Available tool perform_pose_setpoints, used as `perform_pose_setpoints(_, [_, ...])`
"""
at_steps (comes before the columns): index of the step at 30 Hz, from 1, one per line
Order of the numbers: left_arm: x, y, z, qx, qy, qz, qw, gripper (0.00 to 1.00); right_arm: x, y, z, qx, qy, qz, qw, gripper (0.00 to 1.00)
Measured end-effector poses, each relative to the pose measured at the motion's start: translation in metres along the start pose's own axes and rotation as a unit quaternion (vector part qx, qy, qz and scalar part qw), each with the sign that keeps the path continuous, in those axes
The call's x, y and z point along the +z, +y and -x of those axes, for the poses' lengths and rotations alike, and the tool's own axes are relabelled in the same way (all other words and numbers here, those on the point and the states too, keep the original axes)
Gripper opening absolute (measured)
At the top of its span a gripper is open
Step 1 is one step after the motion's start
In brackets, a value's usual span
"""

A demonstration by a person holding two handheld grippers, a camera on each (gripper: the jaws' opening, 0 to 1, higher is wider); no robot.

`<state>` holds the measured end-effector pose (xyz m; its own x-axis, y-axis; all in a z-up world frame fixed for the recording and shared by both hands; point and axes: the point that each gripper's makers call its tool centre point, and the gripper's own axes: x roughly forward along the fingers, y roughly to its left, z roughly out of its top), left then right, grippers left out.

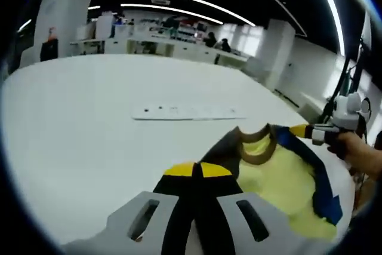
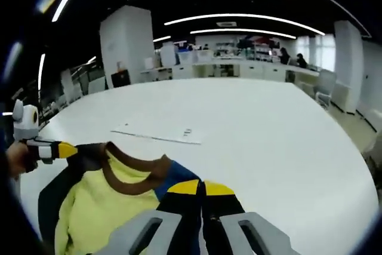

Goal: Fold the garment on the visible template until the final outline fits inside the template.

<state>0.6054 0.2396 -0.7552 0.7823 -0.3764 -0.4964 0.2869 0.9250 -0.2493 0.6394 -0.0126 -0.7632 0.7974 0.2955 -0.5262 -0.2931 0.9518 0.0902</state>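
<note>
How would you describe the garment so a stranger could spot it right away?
On the big white table, look at the near edge, between the two grippers. The garment there is a pale yellow top with a brown collar and dark blue sleeves, unlike the flat white sheet beyond it.

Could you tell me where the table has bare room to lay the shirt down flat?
The table is bare right of the shirt and beyond the flat white sheet, out to the far edge. The near side is crowded: both grippers, left and right, pinch the shirt's shoulders there.
</note>
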Motion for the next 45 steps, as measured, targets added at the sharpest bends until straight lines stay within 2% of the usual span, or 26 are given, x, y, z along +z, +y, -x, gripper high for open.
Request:
perform_pose_setpoints(2, [-0.003, 0.003, -0.004, 0.009, 0.006, -0.017, 0.9998, 0.0, -0.008, 0.0, -0.006, 0.005, 0.022, -0.001, 0.9997, 0.0])
perform_pose_setpoints(9, [-0.005, 0.01, -0.017, 0.015, 0.011, -0.019, 0.9997, 0.0, -0.018, -0.007, -0.017, 0.0, 0.045, 0.008, 0.999, 0.0])
perform_pose_setpoints(13, [-0.012, 0.013, -0.017, 0.022, 0.027, -0.037, 0.9987, 0.0, -0.026, -0.007, -0.018, 0.003, 0.065, -0.01, 0.9979, 0.0])
perform_pose_setpoints(17, [-0.011, 0.018, -0.012, 0.029, 0.03, -0.051, 0.9978, 0.04, -0.023, -0.004, -0.015, 0.006, 0.066, -0.014, 0.9977, 0.0])
perform_pose_setpoints(21, [-0.004, 0.018, -0.002, 0.03, 0.021, -0.065, 0.9972, 0.15, -0.018, 0.003, -0.008, 0.018, 0.064, -0.011, 0.9977, 0.18])
perform_pose_setpoints(26, [0.002, 0.013, 0.011, 0.028, 0.01, -0.073, 0.9969, 0.42, -0.015, 0.014, 0.004, 0.04, 0.069, 0.003, 0.9968, 0.4])
perform_pose_setpoints(31, [0.003, 0.001, 0.023, 0.011, 0.001, -0.075, 0.9971, 0.55, -0.011, 0.028, 0.022, 0.071, 0.068, 0.012, 0.9951, 0.57])
perform_pose_setpoints(35, [0.002, -0.011, 0.035, -0.006, -0.004, -0.086, 0.9962, 0.63, -0.014, 0.043, 0.039, 0.108, 0.071, 0.027, 0.9912, 0.65])
perform_pose_setpoints(37, [0.001, -0.015, 0.041, -0.01, -0.006, -0.086, 0.9963, 0.67, -0.014, 0.047, 0.046, 0.117, 0.066, 0.041, 0.99, 0.68])
perform_pose_setpoints(38, [0.0, -0.018, 0.046, -0.014, -0.009, -0.089, 0.9959, 0.7, -0.019, 0.05, 0.055, 0.125, 0.074, 0.056, 0.9878, 0.7])
perform_pose_setpoints(40, [-0.002, -0.023, 0.053, -0.019, -0.015, -0.099, 0.9948, 0.75, -0.021, 0.053, 0.064, 0.135, 0.073, 0.058, 0.9864, 0.73])
perform_pose_setpoints(45, [-0.012, -0.032, 0.073, -0.03, -0.014, -0.104, 0.994, 0.8, -0.029, 0.058, 0.088, 0.156, 0.074, 0.074, 0.9822, 0.77])
